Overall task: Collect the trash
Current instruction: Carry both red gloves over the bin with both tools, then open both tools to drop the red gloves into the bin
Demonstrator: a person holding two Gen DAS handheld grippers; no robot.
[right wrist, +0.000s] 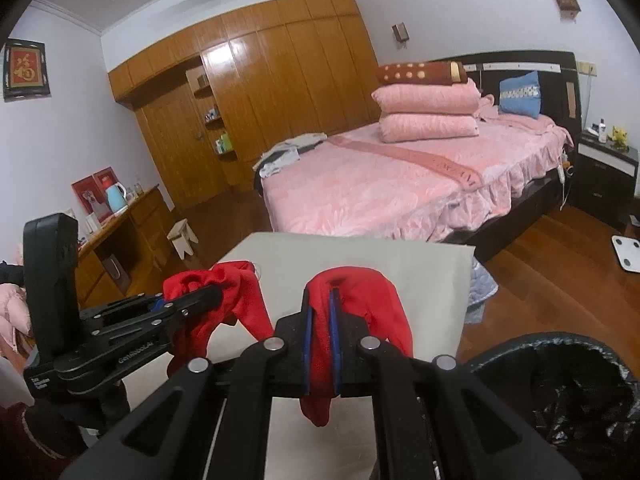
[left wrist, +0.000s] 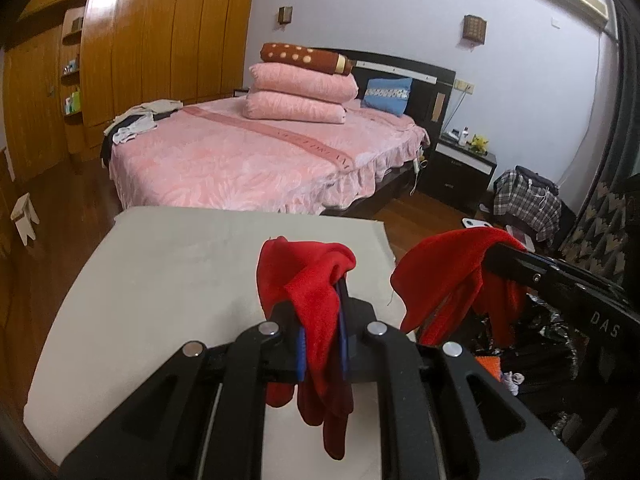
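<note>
My left fingers (left wrist: 322,320) are clamped on a red cloth (left wrist: 316,280) above the pale bench (left wrist: 160,280); my right fingers (right wrist: 322,320) pinch another red cloth (right wrist: 360,296). Both are lifted, and the lined bin (right wrist: 560,360) at right awaits them, I judge.

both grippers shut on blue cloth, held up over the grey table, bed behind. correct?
Not quite: the cloth is red, not blue. The left wrist view shows the left gripper shut on red cloth, and the right wrist view shows the right gripper shut on red cloth too. Only the fingers' pads are blue. The rest holds: both are held up over the grey table, with the bed behind.
</note>
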